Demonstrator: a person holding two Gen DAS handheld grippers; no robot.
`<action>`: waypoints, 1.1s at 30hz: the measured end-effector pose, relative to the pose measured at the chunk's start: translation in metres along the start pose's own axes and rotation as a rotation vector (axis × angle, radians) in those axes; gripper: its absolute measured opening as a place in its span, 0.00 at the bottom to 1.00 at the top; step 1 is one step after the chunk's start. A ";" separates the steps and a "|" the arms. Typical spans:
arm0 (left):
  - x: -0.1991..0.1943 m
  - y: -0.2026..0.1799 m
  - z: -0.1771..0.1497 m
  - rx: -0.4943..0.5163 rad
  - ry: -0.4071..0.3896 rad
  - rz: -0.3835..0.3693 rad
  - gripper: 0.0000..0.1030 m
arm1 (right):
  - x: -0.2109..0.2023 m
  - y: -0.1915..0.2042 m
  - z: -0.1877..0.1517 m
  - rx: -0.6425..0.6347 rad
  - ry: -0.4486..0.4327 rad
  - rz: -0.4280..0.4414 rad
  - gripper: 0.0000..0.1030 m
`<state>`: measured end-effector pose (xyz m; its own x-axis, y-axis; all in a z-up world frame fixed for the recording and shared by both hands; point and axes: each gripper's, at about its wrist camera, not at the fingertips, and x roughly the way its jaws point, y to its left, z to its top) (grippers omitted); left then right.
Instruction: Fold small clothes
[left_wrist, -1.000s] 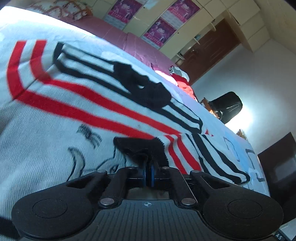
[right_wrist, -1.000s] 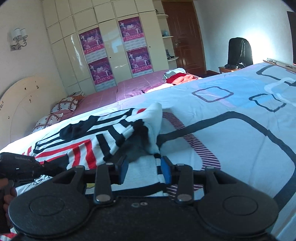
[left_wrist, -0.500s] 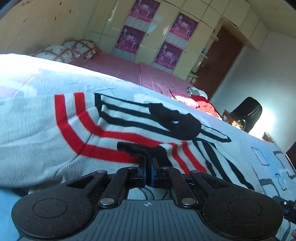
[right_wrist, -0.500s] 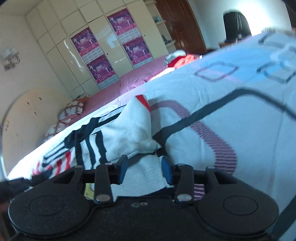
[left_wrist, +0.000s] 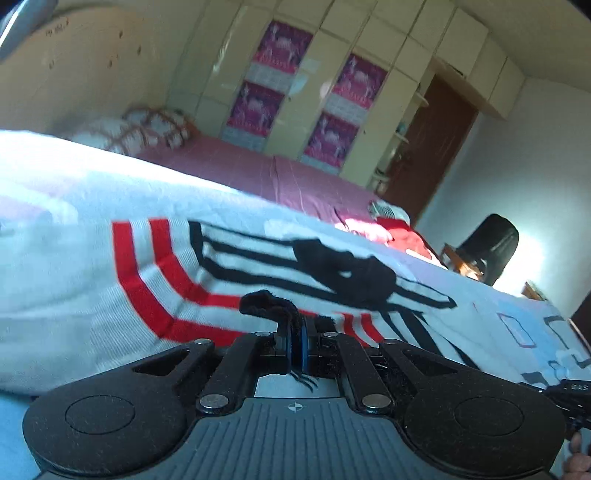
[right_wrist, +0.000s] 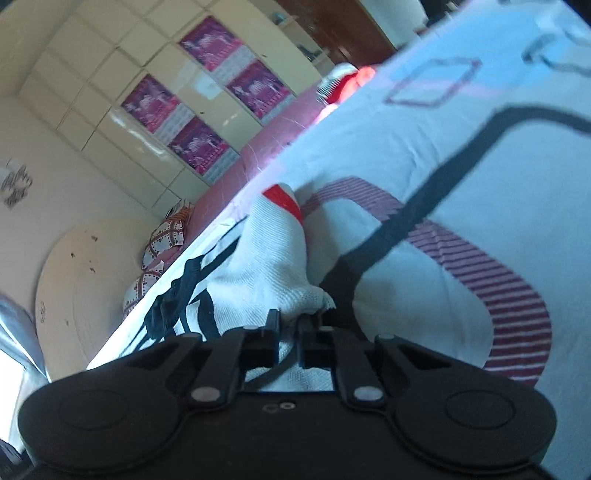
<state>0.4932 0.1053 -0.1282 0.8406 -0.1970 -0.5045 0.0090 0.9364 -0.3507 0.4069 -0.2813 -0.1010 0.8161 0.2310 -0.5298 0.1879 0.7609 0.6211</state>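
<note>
A white knit sweater (left_wrist: 92, 295) with red and black stripes lies spread on the patterned bed cover (left_wrist: 517, 314). My left gripper (left_wrist: 295, 343) is shut on a black edge of the sweater, which bunches up just above the fingertips. In the right wrist view, a white fold of the same sweater (right_wrist: 266, 266) with a red tip rises in front of my right gripper (right_wrist: 288, 332). Its jaws are closing, and the white knit sits pinched between the pads. The view is tilted, so the bed cover (right_wrist: 480, 166) slopes up to the right.
Beyond the sweater lie a pink sheet (left_wrist: 258, 166), patterned pillows (left_wrist: 147, 129) and a small pile of red and white clothes (left_wrist: 399, 229). A wardrobe with purple posters (left_wrist: 332, 110), a brown door (left_wrist: 436, 147) and a dark-draped chair (left_wrist: 491, 247) stand at the back.
The right jaws have closed onto the white fold, and that view has rolled and dropped lower. The left gripper, still shut on the black edge, has swung so more of the room shows.
</note>
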 end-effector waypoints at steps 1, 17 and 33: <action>0.003 0.001 -0.002 0.019 0.012 0.022 0.04 | 0.002 0.004 -0.003 -0.042 -0.001 -0.019 0.09; 0.013 -0.012 0.011 0.081 -0.010 0.052 0.32 | 0.010 0.005 0.047 -0.302 -0.019 0.046 0.18; 0.054 -0.030 -0.001 0.171 0.065 0.170 0.48 | 0.121 0.022 0.083 -0.495 0.063 0.005 0.05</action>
<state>0.5382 0.0664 -0.1461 0.8015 -0.0455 -0.5962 -0.0336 0.9921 -0.1209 0.5555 -0.2869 -0.1033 0.7790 0.2600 -0.5705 -0.1106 0.9527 0.2832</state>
